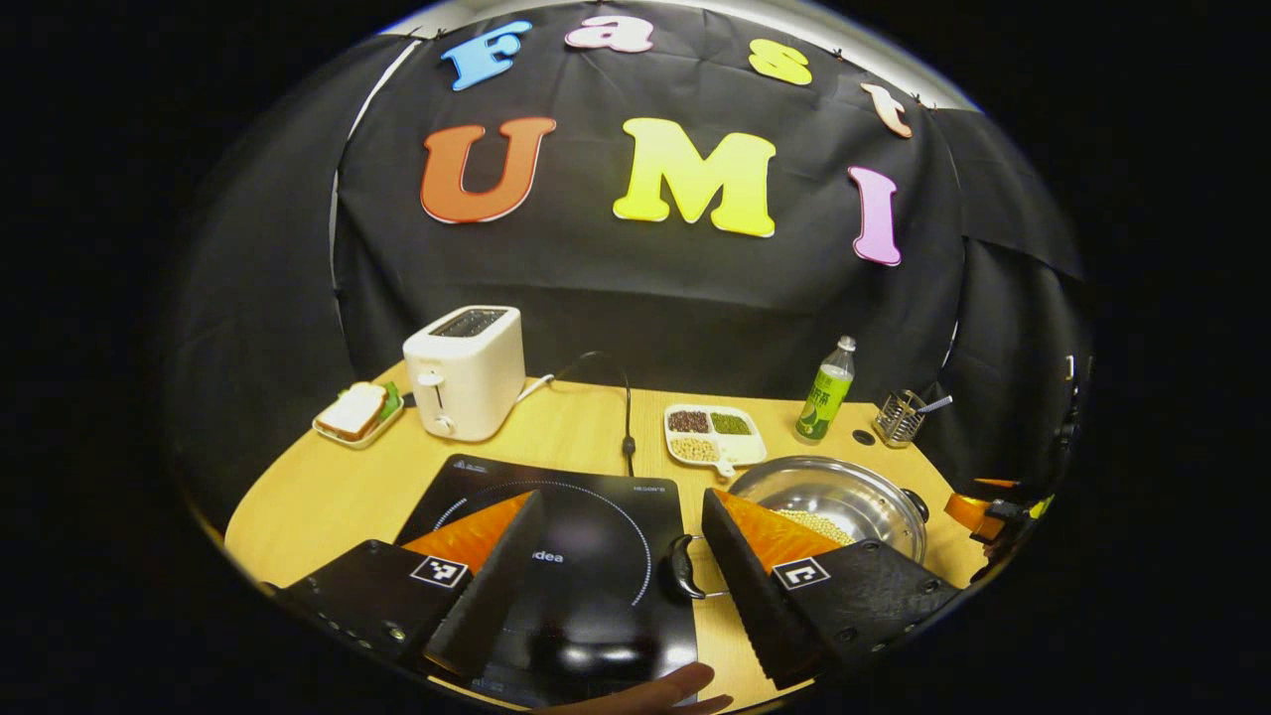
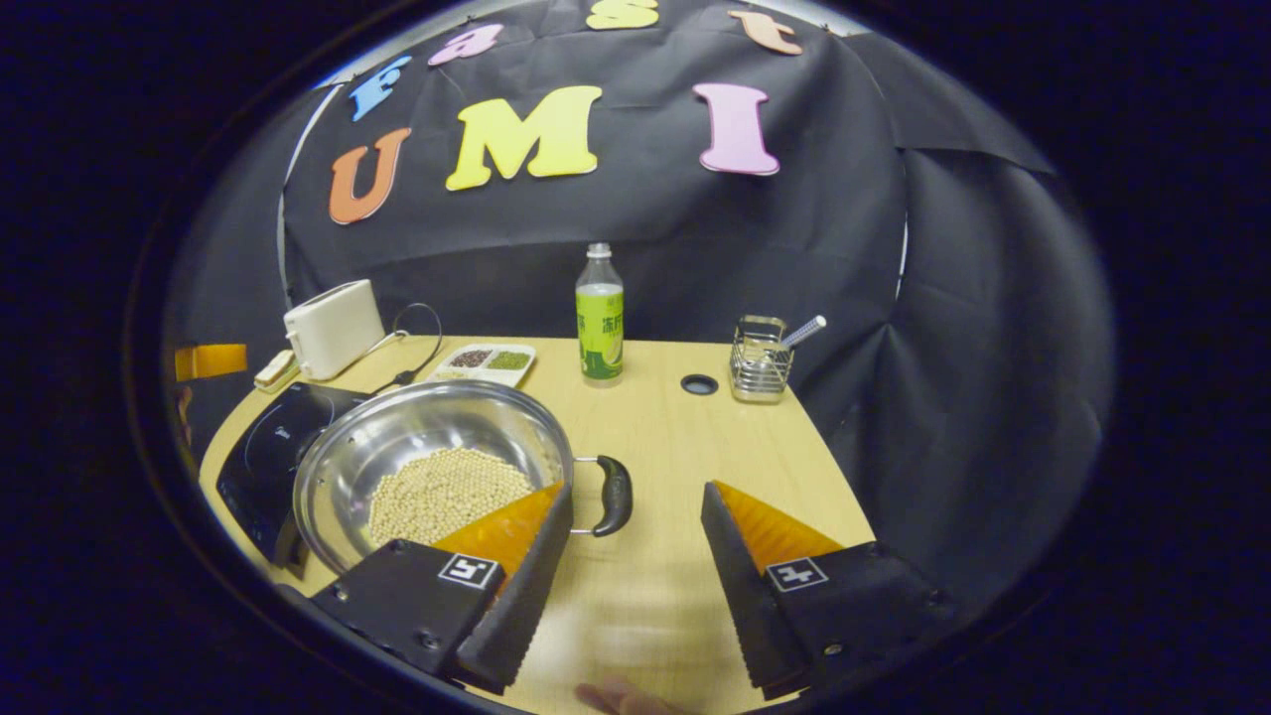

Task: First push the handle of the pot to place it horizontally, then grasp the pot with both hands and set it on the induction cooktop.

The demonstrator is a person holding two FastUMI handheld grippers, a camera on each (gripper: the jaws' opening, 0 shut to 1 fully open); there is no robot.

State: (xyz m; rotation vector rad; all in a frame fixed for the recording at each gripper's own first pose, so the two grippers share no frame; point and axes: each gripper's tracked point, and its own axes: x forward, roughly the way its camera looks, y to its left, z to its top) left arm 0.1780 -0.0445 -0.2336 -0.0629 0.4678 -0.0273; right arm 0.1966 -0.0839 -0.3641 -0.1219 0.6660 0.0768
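Both grippers, left (image 1: pixel 621 556) and right (image 2: pixel 635 541), wide open, holding nothing; uneven grasp on pot handles (image 2: pixel 614 495) risks tilting steel pot (image 2: pixel 427 437), spilling soybeans (image 2: pixel 447 492) beside induction cooktop (image 1: pixel 586 536).

My worktop and what sits on it

My pale wooden worktop (image 2: pixel 685 447) has a rounded near-left edge and a small dark round hole (image 2: pixel 699 384) toward the back. On it I see the black induction cooktop (image 1: pixel 576 556) at the near left, and just beside it on the right the steel pot (image 2: pixel 427 467) holding pale beans, one black handle (image 2: pixel 614 495) pointing right. Behind the cooktop stands a white toaster (image 1: pixel 465 369) with its cord (image 1: pixel 621 407) trailing across the wood, and left of it a small tray with a sandwich (image 1: pixel 355 412). Along the back lie a divided white dish of beans (image 1: pixel 713 434), a green-labelled bottle (image 2: pixel 600 316) and a wire holder (image 2: pixel 761 359).
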